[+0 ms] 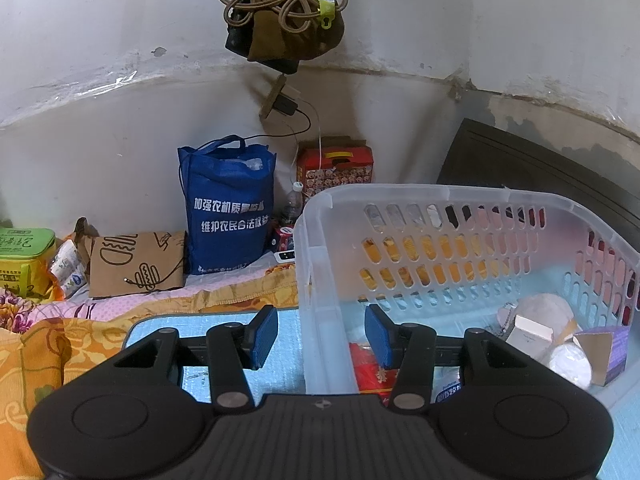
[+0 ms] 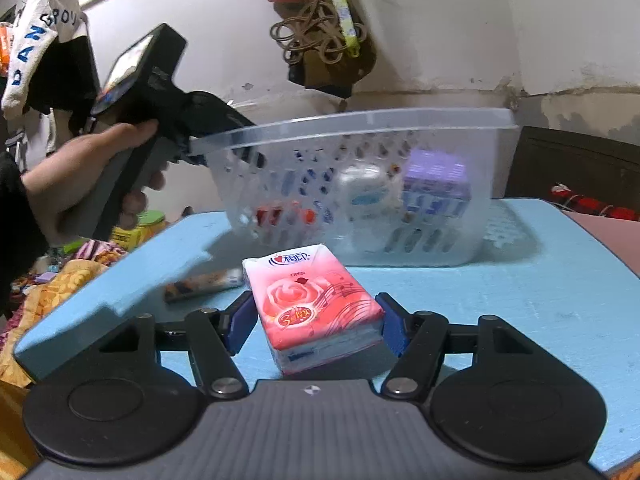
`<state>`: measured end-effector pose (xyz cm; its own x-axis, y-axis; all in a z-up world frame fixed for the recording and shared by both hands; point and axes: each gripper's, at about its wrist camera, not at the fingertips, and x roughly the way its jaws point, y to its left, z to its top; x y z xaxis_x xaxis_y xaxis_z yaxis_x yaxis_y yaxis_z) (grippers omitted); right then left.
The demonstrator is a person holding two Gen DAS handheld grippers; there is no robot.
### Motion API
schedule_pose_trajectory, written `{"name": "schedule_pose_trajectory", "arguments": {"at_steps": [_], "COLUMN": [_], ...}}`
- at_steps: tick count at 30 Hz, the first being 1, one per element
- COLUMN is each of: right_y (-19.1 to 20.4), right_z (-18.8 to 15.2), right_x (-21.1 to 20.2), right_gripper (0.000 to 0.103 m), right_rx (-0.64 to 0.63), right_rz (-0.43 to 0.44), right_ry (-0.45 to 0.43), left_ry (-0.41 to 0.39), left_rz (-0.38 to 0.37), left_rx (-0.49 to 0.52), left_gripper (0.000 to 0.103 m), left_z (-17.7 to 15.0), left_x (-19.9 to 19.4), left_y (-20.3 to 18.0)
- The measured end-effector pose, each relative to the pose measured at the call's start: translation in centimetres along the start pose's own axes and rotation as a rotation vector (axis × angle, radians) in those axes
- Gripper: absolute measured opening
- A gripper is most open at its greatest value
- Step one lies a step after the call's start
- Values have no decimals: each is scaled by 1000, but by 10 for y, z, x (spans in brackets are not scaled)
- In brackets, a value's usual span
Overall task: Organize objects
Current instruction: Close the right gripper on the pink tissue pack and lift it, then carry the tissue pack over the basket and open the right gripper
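Now, right gripper (image 2: 316, 322) clamped on pink tissue pack (image 2: 316, 304), left gripper (image 1: 321, 336) pinching clear basket (image 1: 320, 280) wall, blue mat (image 2: 520, 300) beneath.

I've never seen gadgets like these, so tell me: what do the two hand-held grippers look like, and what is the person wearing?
Each gripper, left gripper and right gripper, has a ribbed grey-black body with two round black discs, black linkage bars on silver pivot pins, and two fingers faced with blue pads. From the right wrist view, the left one has a pistol-style handle and a small screen on top. The person's sleeve is dark.
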<state>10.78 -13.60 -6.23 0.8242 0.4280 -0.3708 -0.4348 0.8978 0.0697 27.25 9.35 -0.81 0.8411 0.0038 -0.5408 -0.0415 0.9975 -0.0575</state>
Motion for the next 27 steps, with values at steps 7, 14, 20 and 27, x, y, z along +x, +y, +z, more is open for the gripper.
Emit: {"name": "schedule_pose_trajectory", "arguments": {"at_steps": [7,14,20,27], "right_y": [-25,-36,-26,-8], "right_z": [8,75,154,186], "right_x": [-21,-62,-7,46], "right_gripper": [67,67,67,67], "right_rx": [49,22,-15,-46], "right_rz": [10,38,20,-3], "right_ry": [-46,-232,-179,-137], "left_ry": [-1,1,4,4], "left_rz": [0,0,-3,-8], "left_rx": [-1,-3,-7,-12], "left_gripper": [53,53,53,53], "left_z": [0,0,0,-1], "left_x": [0,0,0,0], "left_y": [0,0,1,2]}}
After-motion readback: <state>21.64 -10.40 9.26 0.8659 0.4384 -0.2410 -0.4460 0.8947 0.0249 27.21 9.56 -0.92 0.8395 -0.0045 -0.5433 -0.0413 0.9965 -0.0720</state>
